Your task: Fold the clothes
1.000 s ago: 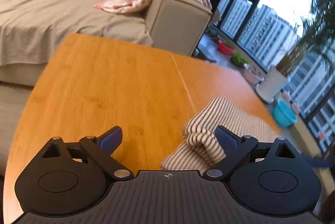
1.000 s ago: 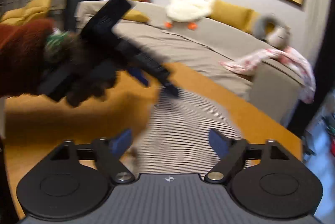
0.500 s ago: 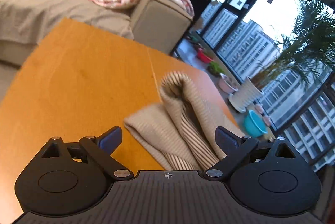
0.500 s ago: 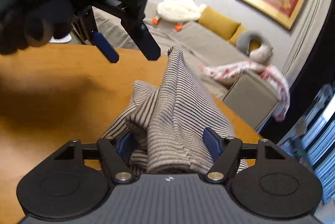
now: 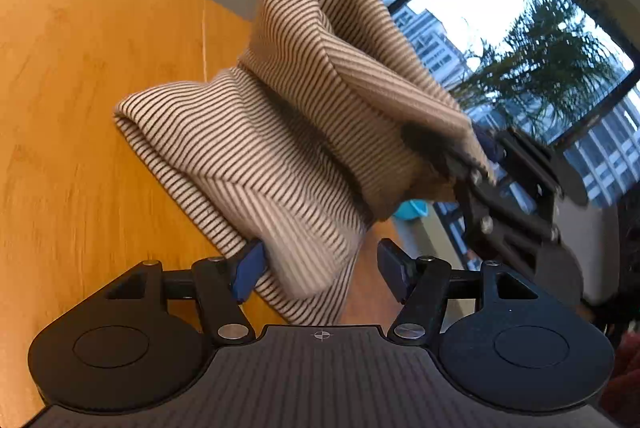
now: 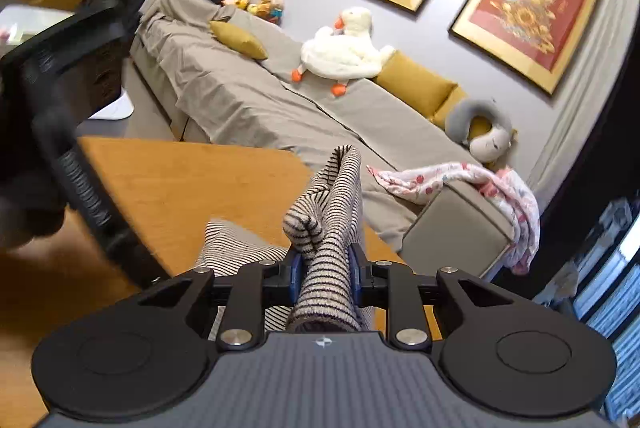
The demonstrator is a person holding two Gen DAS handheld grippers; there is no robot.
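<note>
A beige knit garment with thin dark stripes (image 5: 280, 131) is partly lifted off the orange wooden table (image 5: 80, 67). My right gripper (image 6: 324, 268) is shut on a bunched fold of the garment (image 6: 340, 211), which stands up between its blue pads. In the left wrist view the right gripper (image 5: 460, 163) holds the cloth up at the right. My left gripper (image 5: 320, 268) is open, and a hanging fold lies between its fingers, touching the left pad (image 5: 248, 268). The right pad stands apart from the cloth. The left gripper's dark body (image 6: 84, 183) is blurred at the left.
A grey-covered sofa (image 6: 280, 99) runs behind the table, with a white plush duck (image 6: 344, 47), yellow cushions and a pink floral blanket (image 6: 472, 179) on its arm. Big windows and a potted palm (image 5: 552, 67) lie beyond the table's far right edge.
My right gripper has shut on the garment and raised it off the table. My left gripper has swung toward it, its fingers narrower and now around the hanging fold.
</note>
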